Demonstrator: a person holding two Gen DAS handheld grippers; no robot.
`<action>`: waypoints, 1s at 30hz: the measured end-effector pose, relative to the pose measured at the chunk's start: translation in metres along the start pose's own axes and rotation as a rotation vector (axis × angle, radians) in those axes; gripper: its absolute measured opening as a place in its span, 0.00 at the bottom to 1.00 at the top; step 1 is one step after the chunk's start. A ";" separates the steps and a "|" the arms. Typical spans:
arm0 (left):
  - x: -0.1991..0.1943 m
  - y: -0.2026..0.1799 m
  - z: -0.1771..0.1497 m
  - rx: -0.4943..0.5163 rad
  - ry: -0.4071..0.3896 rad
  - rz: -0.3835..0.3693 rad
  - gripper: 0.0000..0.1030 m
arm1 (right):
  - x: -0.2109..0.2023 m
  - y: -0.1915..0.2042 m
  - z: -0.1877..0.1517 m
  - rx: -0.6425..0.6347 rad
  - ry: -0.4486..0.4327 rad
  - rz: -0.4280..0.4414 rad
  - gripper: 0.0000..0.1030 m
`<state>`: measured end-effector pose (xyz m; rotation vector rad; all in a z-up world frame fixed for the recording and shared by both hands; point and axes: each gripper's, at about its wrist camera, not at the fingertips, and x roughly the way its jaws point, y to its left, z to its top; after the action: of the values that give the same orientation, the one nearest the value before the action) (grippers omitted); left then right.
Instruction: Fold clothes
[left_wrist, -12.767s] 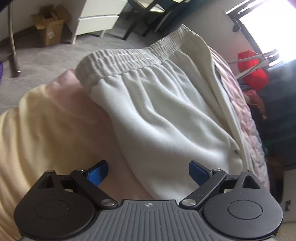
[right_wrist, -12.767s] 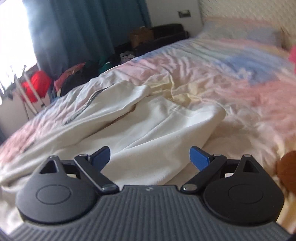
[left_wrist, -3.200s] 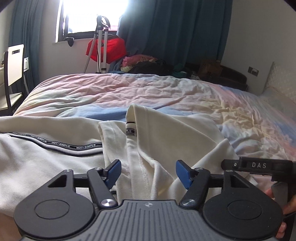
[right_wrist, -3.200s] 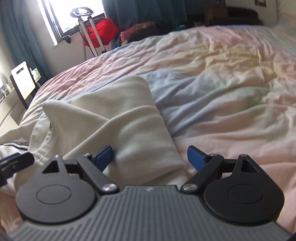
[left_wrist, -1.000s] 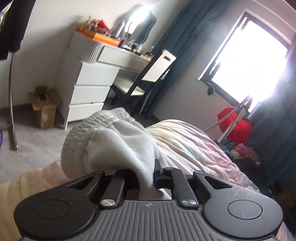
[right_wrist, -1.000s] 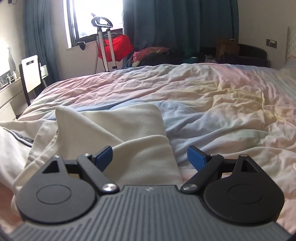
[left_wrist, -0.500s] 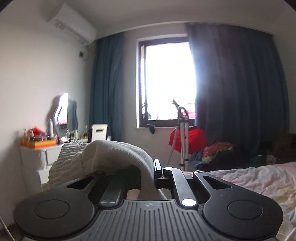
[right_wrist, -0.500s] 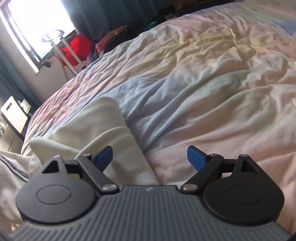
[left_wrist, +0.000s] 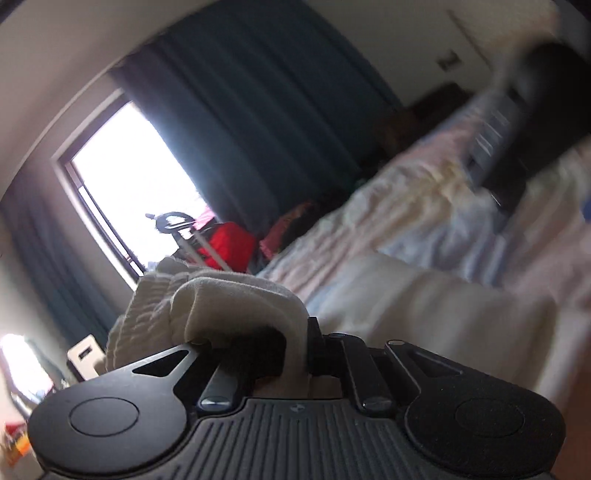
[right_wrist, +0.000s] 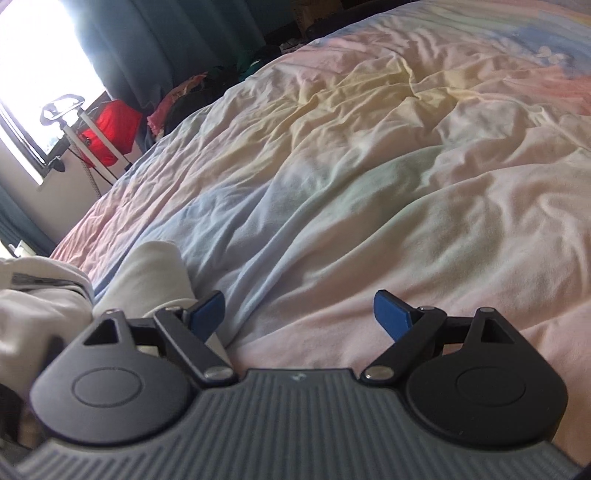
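The left gripper (left_wrist: 295, 354) is clamped on a fold of cream-white knitted garment (left_wrist: 236, 295), whose ribbed elastic waistband (left_wrist: 147, 314) bunches up over the gripper's left side. The cloth passes between the closed jaws and arches above them. This view is tilted and blurred; beyond the gripper more of the cream fabric (left_wrist: 424, 306) lies spread on the bed, which is covered by a wrinkled pastel duvet in pink, yellow and pale blue (left_wrist: 424, 206). A dark blurred shape at the upper right of that view cannot be made out.

The right gripper (right_wrist: 299, 314) hovers above the duvet (right_wrist: 369, 166) with its blue-padded fingers (right_wrist: 391, 314) spread wide and nothing between them. To its left, a rounded fold of the cream garment (right_wrist: 155, 269) rests on the bed just beside the left finger, and a bunched part with a dark printed stripe (right_wrist: 37, 280) sits at the left edge.

Behind the bed stand dark teal curtains (right_wrist: 166, 37), a bright window (left_wrist: 129, 184) and a red bag on a metal stand (right_wrist: 110, 129).
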<state>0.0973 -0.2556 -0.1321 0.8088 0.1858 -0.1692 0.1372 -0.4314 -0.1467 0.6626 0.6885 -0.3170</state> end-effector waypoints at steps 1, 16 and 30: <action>0.002 -0.007 -0.004 0.019 -0.004 -0.004 0.10 | 0.002 -0.003 0.000 0.017 0.003 0.002 0.86; 0.012 0.080 -0.015 -0.133 0.109 -0.281 0.87 | -0.007 0.020 -0.007 -0.092 -0.084 0.108 0.86; -0.092 0.173 -0.065 -0.525 0.081 -0.130 0.95 | -0.062 0.072 -0.041 -0.365 -0.183 0.438 0.86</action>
<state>0.0402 -0.0838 -0.0335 0.2805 0.3432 -0.1988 0.1060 -0.3471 -0.0962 0.4133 0.3960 0.1514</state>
